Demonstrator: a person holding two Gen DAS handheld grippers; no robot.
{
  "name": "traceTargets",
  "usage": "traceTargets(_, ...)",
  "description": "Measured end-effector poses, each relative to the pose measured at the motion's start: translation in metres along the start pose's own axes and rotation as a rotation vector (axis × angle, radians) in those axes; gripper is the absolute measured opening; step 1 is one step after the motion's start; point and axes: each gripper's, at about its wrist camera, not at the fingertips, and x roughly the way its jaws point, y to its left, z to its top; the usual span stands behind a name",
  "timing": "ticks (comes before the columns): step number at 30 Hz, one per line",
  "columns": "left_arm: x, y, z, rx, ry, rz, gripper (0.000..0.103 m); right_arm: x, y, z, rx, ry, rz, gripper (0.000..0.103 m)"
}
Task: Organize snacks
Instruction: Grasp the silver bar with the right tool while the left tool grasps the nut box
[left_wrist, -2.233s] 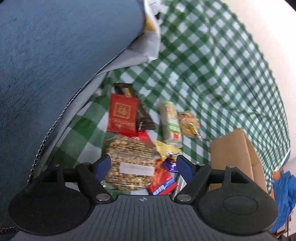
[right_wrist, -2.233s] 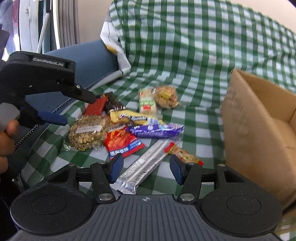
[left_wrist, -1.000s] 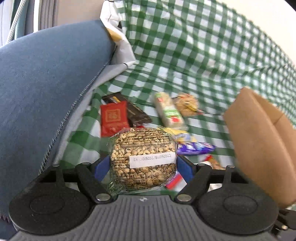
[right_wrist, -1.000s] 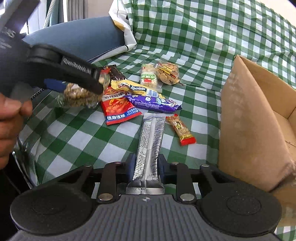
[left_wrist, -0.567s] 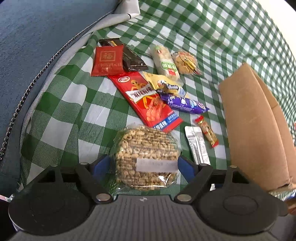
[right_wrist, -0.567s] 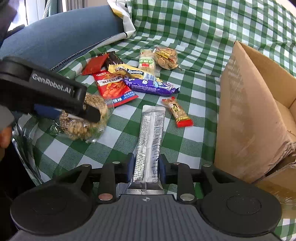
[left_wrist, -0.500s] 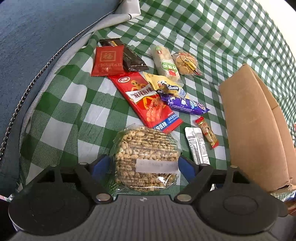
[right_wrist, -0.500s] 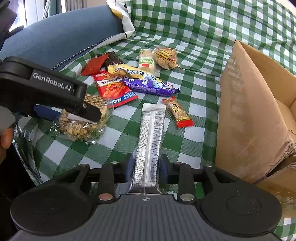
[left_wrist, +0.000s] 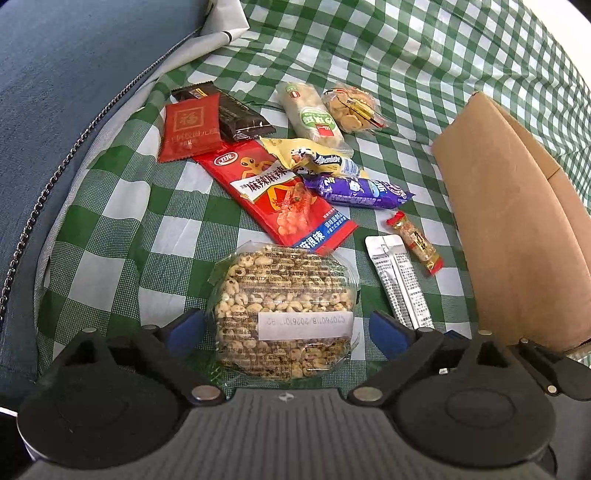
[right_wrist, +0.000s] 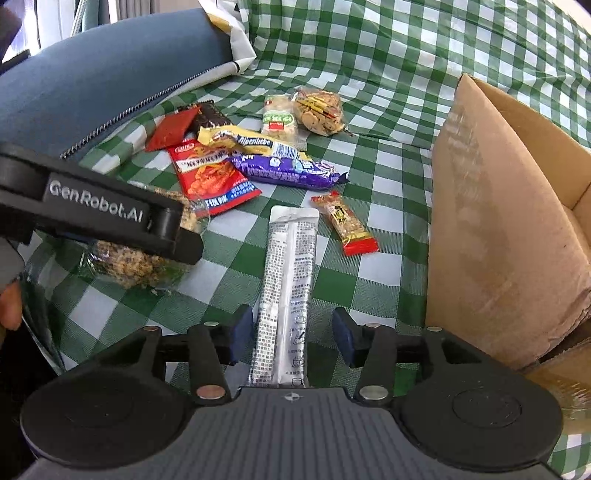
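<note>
Near the front edge of the checked cloth (left_wrist: 122, 229) lies the clear puffed-grain pack (left_wrist: 284, 310); light, crackly, crushable, best taken by its 2 side edges; left gripper (left_wrist: 286, 330) opening wide around it, pads clear; right gripper (right_wrist: 291, 332) opening off the silver sachet (right_wrist: 290, 273).

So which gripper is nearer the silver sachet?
Right. The right gripper straddles the silver sachet, jaws opening; the left gripper sits beside it, around the puffed-grain pack.
</note>
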Motion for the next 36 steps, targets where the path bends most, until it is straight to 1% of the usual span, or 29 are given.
traceTargets(1,0.000,0.000,0.000,0.001,0.000,0.001,0.097,-0.001,0.000,-0.001,-0.005,-0.002,0.002,0.045)
traceTargets(3,0.000,0.000,0.000,0.005,0.001,0.003,0.097,-0.002,0.003,-0.001,-0.020,-0.004,0.003,0.033)
traceTargets(6,0.000,0.000,0.000,0.010,0.001,0.007,0.097,-0.004,0.005,-0.001,-0.040,-0.003,-0.007,0.030)
traceTargets(8,0.000,-0.001,0.000,0.014,0.002,0.008,0.097,-0.008,0.006,-0.001,-0.047,-0.008,-0.013,0.029)
traceTargets(11,0.000,-0.001,-0.001,0.016,0.002,0.010,0.097,-0.013,0.007,-0.001,-0.076,-0.019,-0.051,0.029)
traceTargets(16,0.001,-0.004,-0.001,0.031,0.002,0.018,0.097,-0.009,0.008,-0.007,-0.122,0.012,-0.101,0.029)
traceTargets(19,0.001,-0.004,-0.001,0.037,0.002,0.018,0.097,-0.007,0.012,-0.010,-0.149,0.014,-0.114,0.030)
traceTargets(23,0.001,-0.004,-0.001,0.042,0.002,0.019,0.097,-0.007,0.011,-0.010,-0.142,0.013,-0.116,0.031)
traceTargets(31,0.001,-0.004,-0.001,0.044,0.003,0.017,0.097,-0.008,0.011,-0.009,-0.147,0.010,-0.119,0.030)
traceTargets(34,0.001,-0.004,-0.001,0.046,0.000,0.020,0.095,-0.009,0.014,-0.009,-0.159,0.006,-0.127,0.029)
traceTargets(36,0.000,-0.003,-0.002,0.043,-0.005,0.022,0.089,-0.010,0.015,-0.011,-0.170,0.004,-0.133,0.028)
